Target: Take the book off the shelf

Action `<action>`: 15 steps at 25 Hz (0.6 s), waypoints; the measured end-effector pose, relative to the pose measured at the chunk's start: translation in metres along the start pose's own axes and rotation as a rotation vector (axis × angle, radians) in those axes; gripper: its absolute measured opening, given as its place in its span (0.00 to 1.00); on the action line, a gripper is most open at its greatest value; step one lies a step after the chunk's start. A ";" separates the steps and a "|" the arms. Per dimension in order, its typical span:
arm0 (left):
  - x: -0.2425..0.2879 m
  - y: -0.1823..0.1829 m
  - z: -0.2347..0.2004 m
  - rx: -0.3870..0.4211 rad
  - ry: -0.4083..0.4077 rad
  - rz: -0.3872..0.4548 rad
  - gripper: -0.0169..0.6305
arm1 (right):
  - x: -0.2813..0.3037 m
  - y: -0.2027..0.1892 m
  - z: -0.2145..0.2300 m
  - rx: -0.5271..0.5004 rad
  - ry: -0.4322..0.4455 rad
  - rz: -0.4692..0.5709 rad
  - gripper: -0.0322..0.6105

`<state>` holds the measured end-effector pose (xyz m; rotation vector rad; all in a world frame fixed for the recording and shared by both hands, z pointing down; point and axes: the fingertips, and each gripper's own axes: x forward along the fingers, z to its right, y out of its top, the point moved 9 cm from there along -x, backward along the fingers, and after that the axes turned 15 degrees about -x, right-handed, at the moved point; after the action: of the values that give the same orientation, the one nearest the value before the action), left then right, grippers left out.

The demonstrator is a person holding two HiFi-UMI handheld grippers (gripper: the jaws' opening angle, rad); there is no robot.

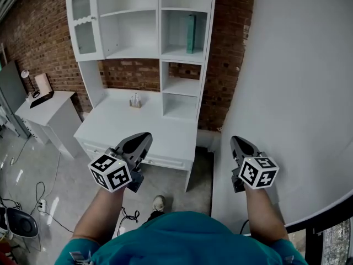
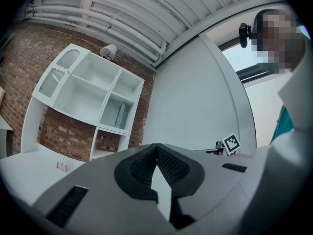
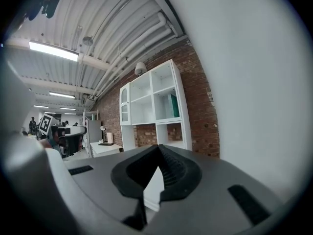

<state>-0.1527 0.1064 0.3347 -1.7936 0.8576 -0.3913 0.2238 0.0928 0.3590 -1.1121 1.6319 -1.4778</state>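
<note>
Overhead, in the head view, a slim teal book [image 1: 191, 33] stands upright in the upper right compartment of the tall white shelf unit [image 1: 160, 43], well apart from the grey left gripper [image 1: 146, 138] and the grey right gripper [image 1: 236, 141]. In the left gripper view, the jaws meet at the tips with nothing between them. The right gripper view shows the same.

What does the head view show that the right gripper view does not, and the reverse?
Head view only: a small holder on the desk, cables on the floor, and the person's shoe. Right gripper view only: the ceiling's lit light strips and pipes, and people far off. Both: the white shelf unit against the brick wall, the teal book standing upright in an upper right compartment, and the side table with a lamp.
</note>
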 end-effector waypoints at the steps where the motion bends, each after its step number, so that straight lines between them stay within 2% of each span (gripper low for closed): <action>1: 0.008 0.002 -0.010 -0.004 -0.009 -0.004 0.05 | 0.008 0.000 0.003 -0.002 -0.008 -0.002 0.08; 8: 0.086 0.027 -0.103 -0.016 -0.121 -0.009 0.05 | 0.094 0.010 0.026 -0.043 -0.085 0.028 0.08; 15: 0.167 0.077 -0.207 -0.001 -0.199 -0.054 0.05 | 0.215 0.042 0.052 -0.067 -0.154 0.022 0.08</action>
<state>-0.1953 -0.1669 0.3223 -1.8246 0.6714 -0.2421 0.1740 -0.1243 0.3243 -1.2099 1.5913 -1.2987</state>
